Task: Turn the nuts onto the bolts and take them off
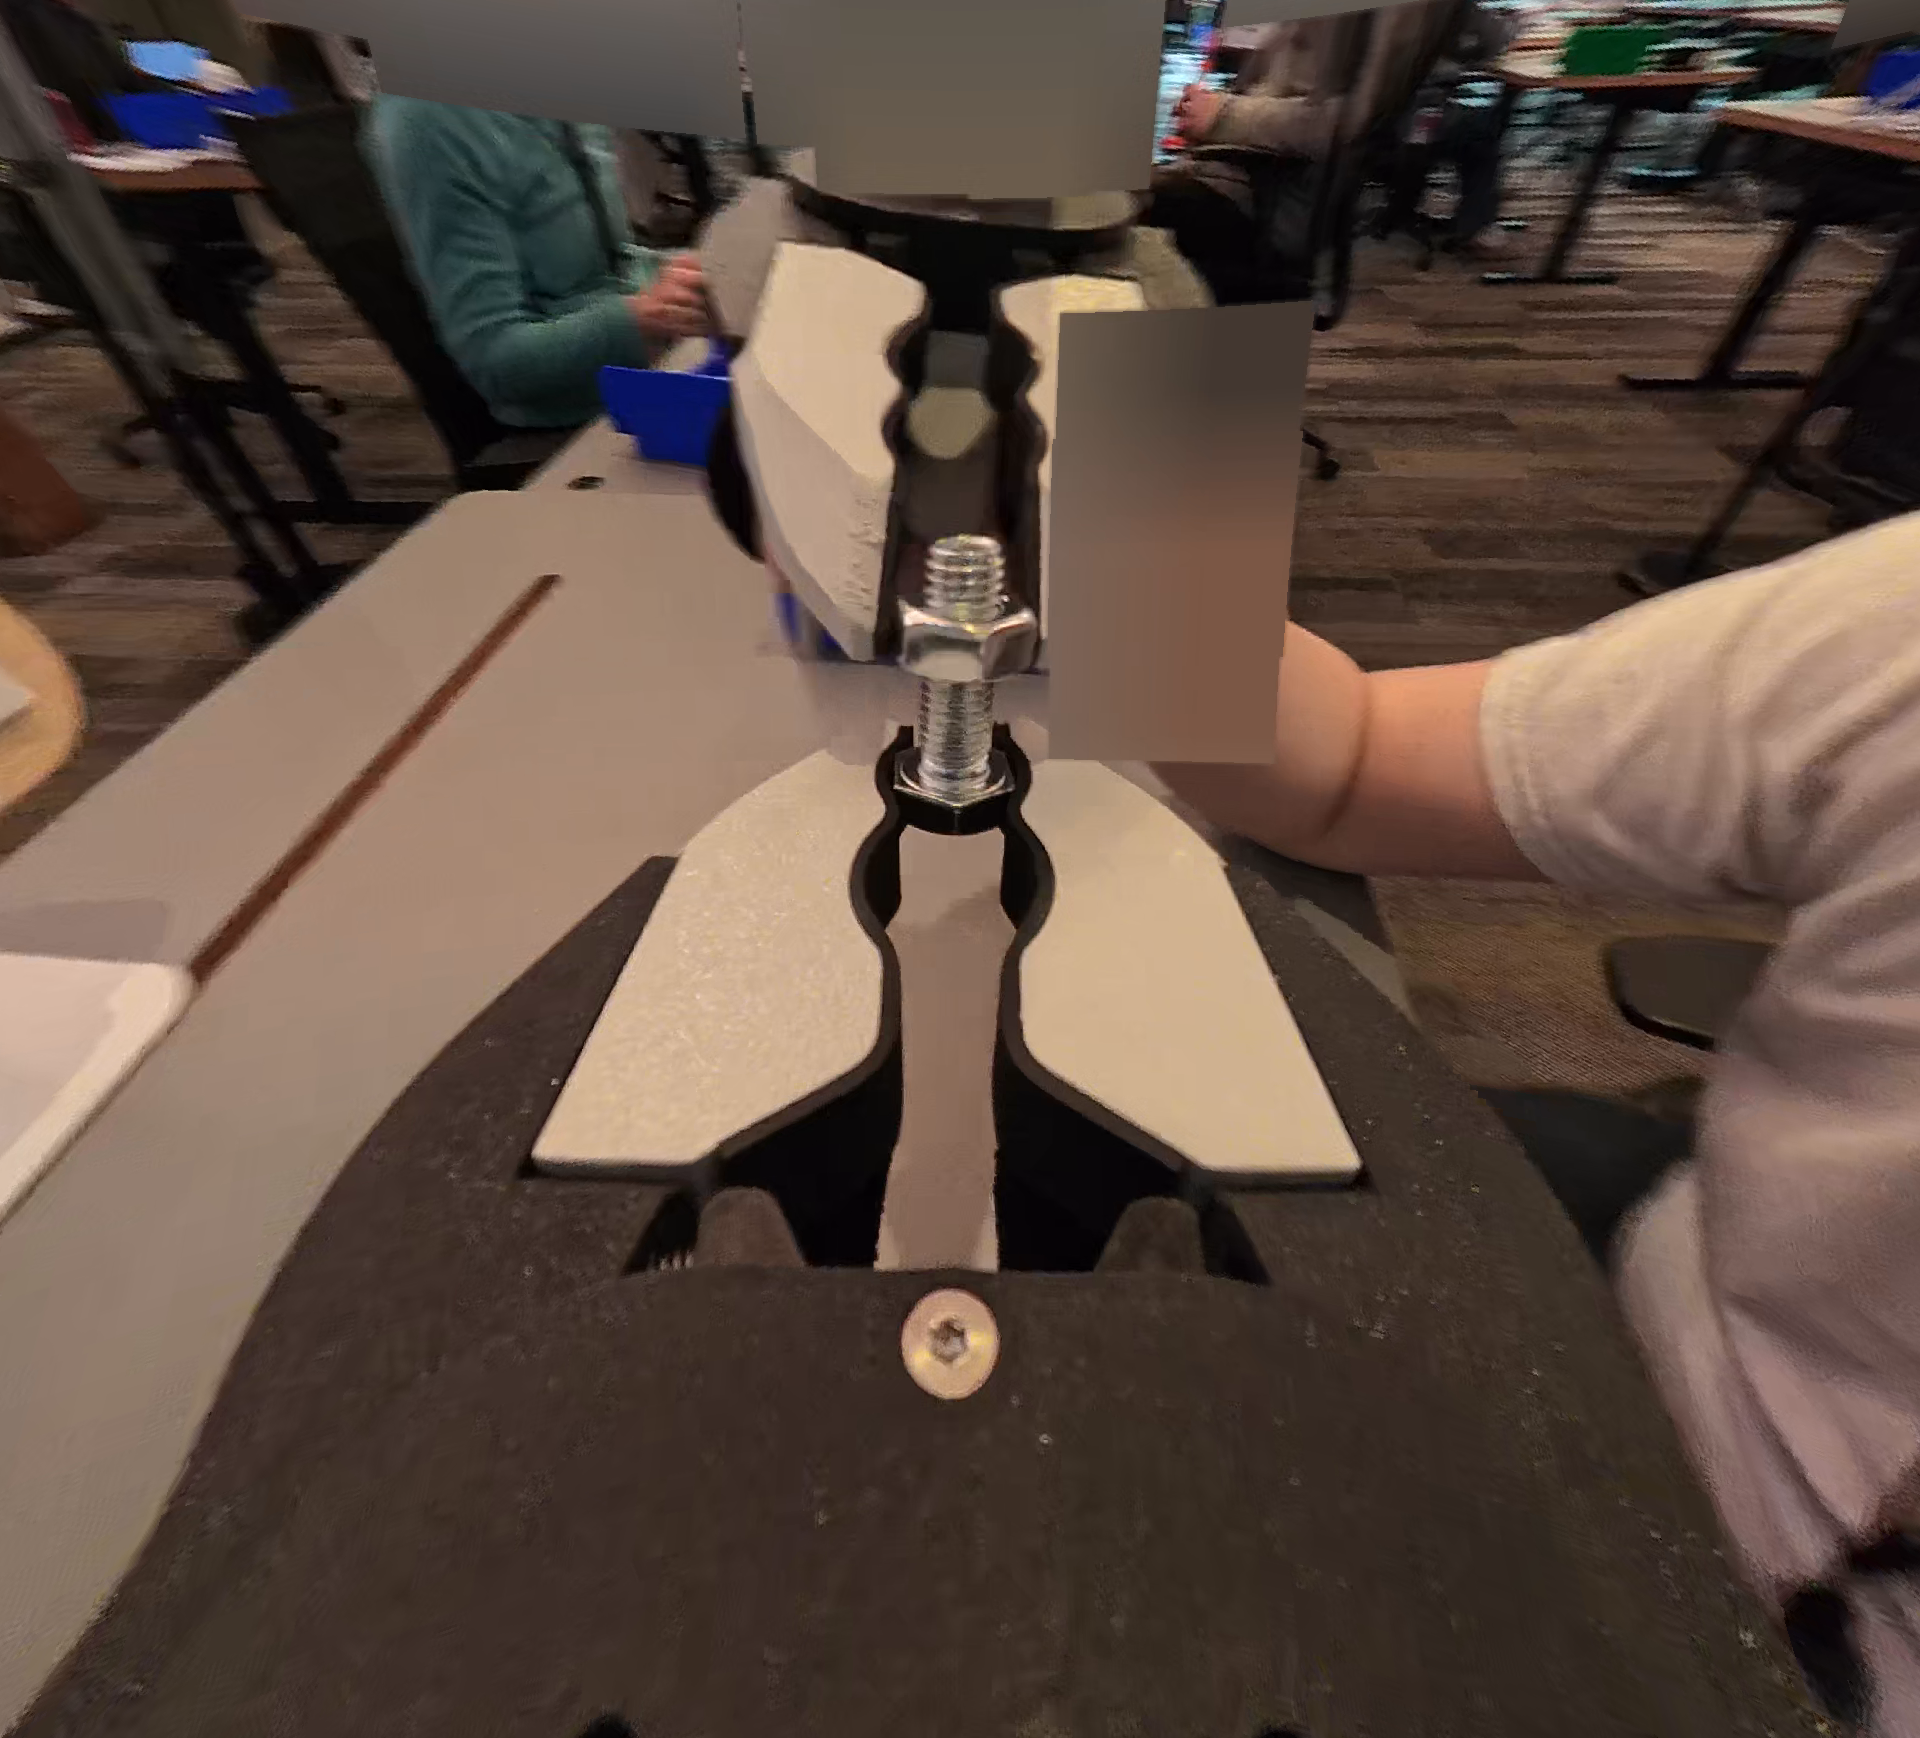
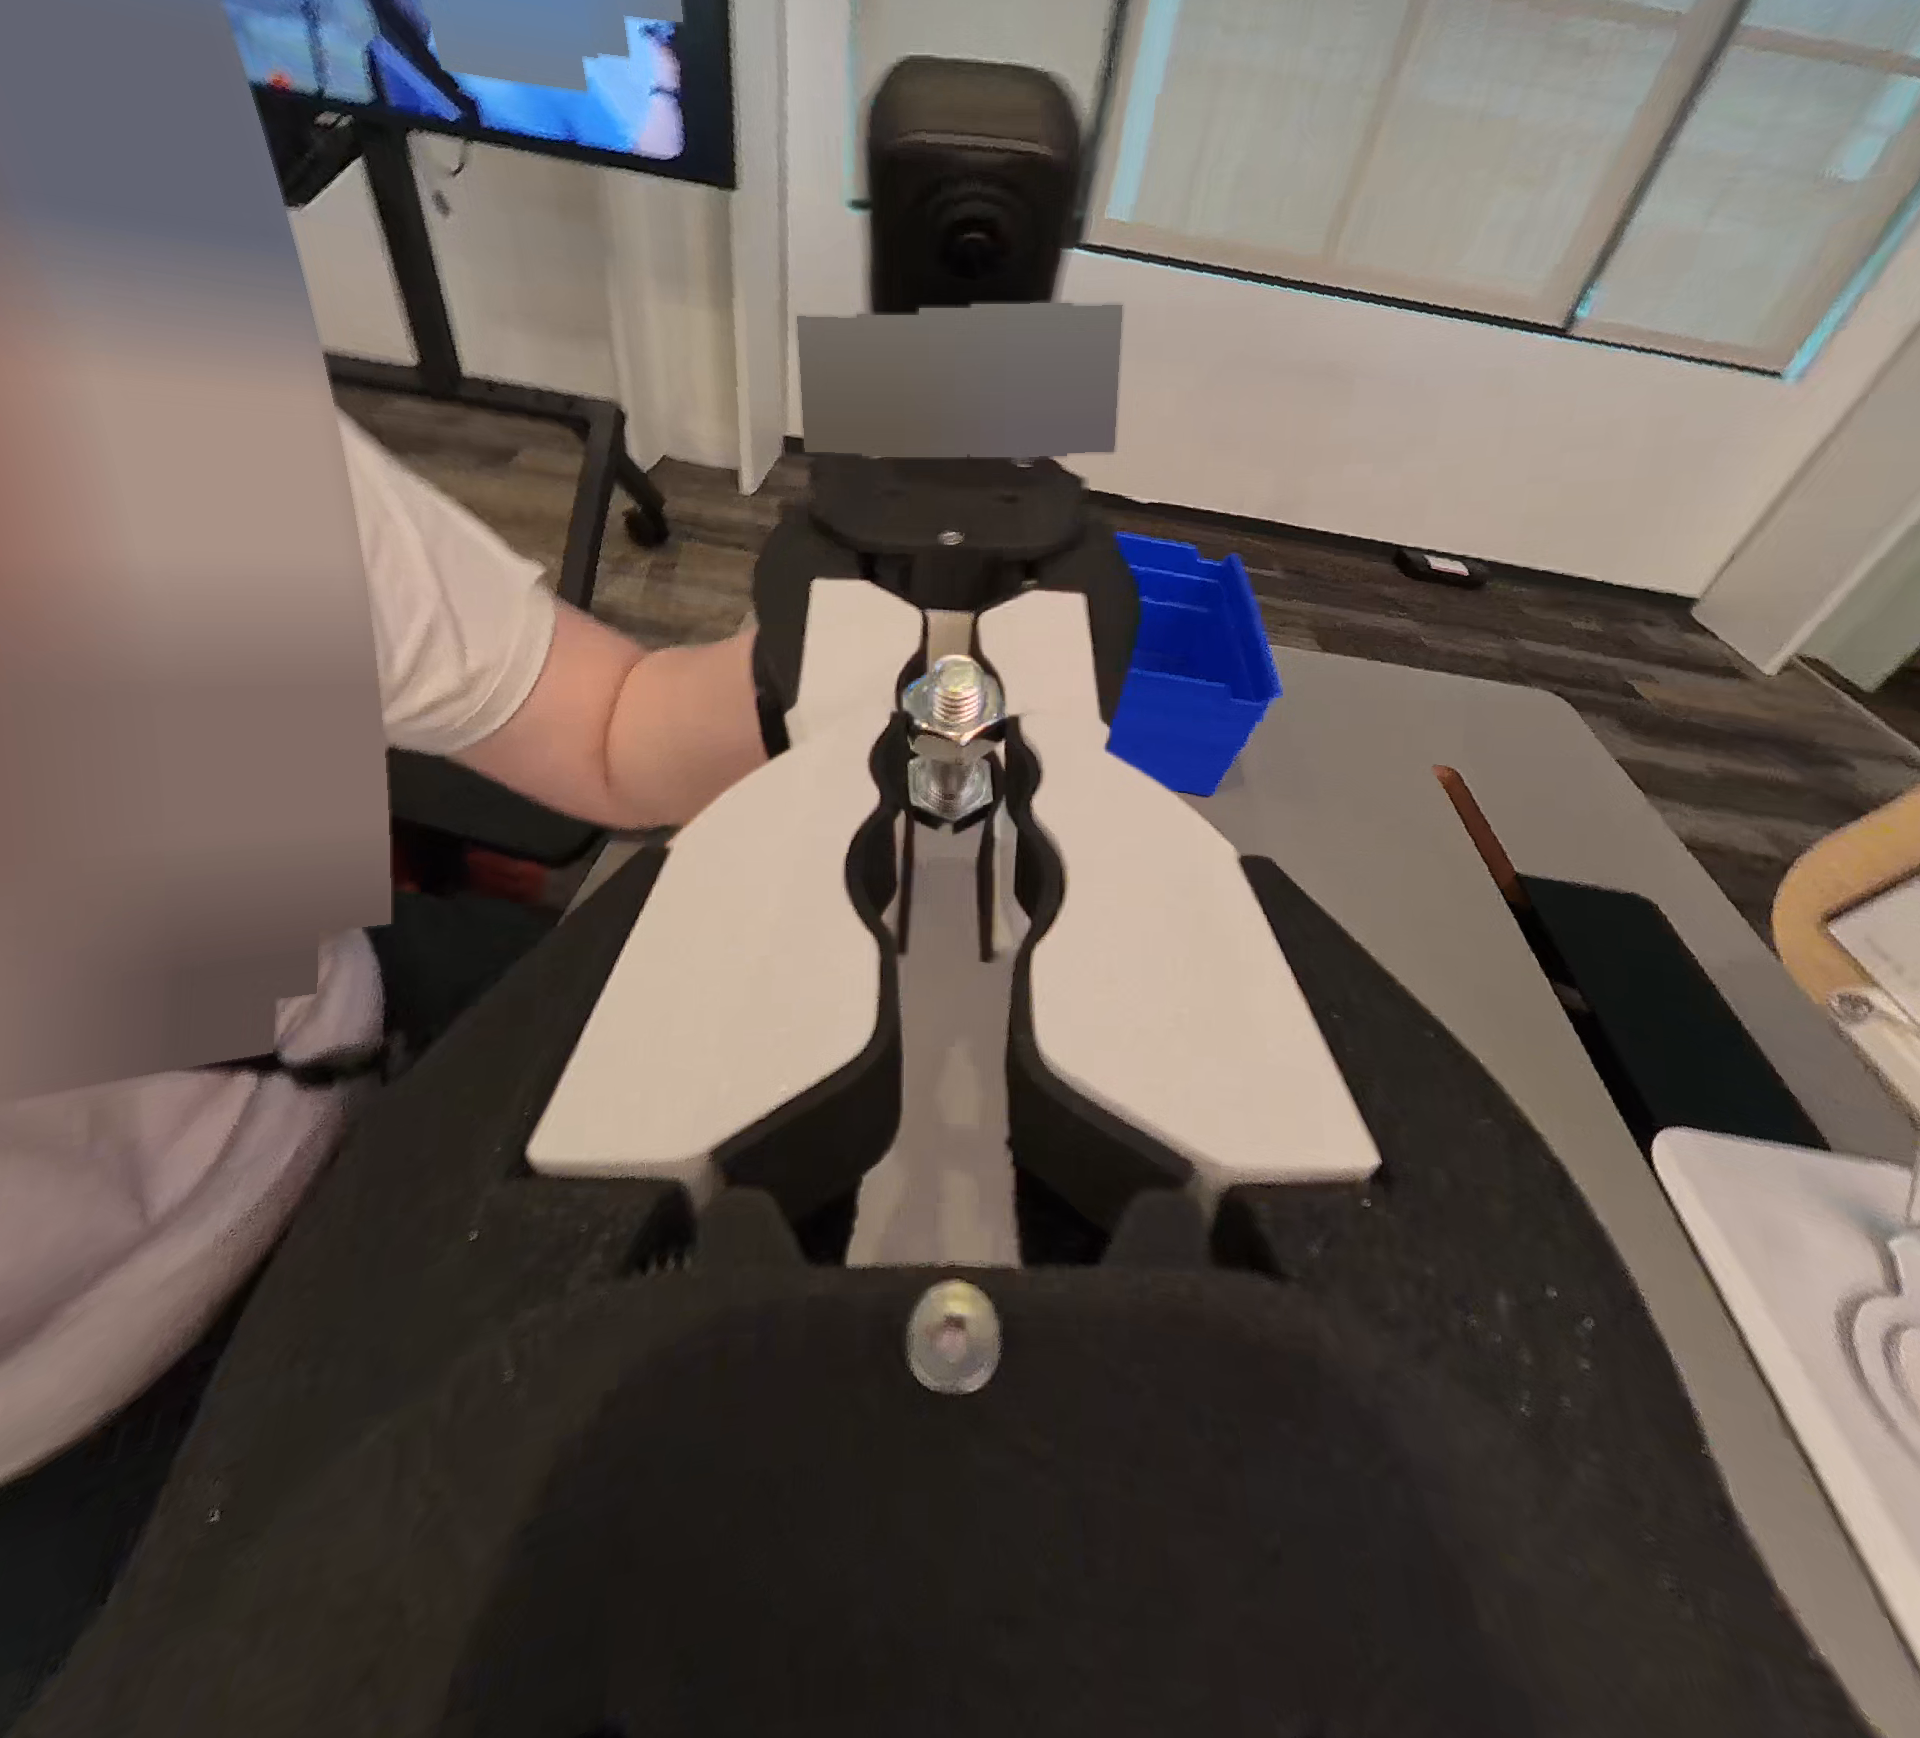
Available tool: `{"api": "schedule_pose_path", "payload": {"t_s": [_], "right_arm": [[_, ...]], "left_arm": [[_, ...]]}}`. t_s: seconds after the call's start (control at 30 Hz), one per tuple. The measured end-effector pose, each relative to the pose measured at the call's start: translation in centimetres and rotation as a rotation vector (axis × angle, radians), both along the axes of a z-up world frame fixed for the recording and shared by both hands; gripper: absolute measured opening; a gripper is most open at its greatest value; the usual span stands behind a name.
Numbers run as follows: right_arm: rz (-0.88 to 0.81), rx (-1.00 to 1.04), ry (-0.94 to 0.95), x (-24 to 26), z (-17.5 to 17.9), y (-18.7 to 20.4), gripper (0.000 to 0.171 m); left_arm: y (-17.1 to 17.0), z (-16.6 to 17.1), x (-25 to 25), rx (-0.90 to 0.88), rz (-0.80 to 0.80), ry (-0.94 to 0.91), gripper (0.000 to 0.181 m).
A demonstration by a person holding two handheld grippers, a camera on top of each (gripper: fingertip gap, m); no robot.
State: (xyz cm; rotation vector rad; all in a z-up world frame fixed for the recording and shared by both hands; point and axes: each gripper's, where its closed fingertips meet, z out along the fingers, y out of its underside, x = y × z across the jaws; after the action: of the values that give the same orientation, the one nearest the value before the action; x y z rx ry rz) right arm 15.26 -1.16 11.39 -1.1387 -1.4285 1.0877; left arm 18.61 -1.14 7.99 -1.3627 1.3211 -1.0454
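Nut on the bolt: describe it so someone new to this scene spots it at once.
In the left wrist view, two grippers meet tip to tip over the grey table. A silver bolt runs between them, its head in the left gripper. The nut is the hexagonal collar pinched by the right gripper; unlike the head, it has thread showing on both sides.

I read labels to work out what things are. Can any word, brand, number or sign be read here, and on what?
None can be read.
The bolt, nut, left tool, right tool and blue bin show no markings.
The wall screen: too blurred.
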Motion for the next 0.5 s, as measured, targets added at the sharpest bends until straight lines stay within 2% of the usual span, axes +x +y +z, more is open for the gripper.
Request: {"api": "schedule_pose_path", "payload": {"t_s": [0.13, 0.23, 0.3, 0.43, 0.5], "right_arm": [[0.202, 0.096, -0.017, 1.0, -0.9, -2.8, 0.017], [0.286, 0.08, 0.007, 1.3, -0.9, -3.7, 0.017], [0.24, 0.058, 0.014, 1.3, -0.6, -2.9, 0.021], [0.049, -0.004, 0.06, 0.7, 0.7, -0.2, 0.04], [-0.02, -0.008, 0.073, 0.4, 1.0, 0.6, 0.042]], "left_arm": [[-3.9, -1.1, 0.7, -0.103, -0.248, 0.045, 0.014], [-5.1, -0.9, 1.1, -0.141, -0.322, 0.022, 0.014], [-4.2, -0.9, 1.2, -0.133, -0.268, 0.017, 0.014], [-0.2, -1.0, 0.8, -0.052, -0.024, 0.024, 0.014], [0.0, -0.7, 0.8, -0.065, -0.02, 0.0, 0.014]]}}
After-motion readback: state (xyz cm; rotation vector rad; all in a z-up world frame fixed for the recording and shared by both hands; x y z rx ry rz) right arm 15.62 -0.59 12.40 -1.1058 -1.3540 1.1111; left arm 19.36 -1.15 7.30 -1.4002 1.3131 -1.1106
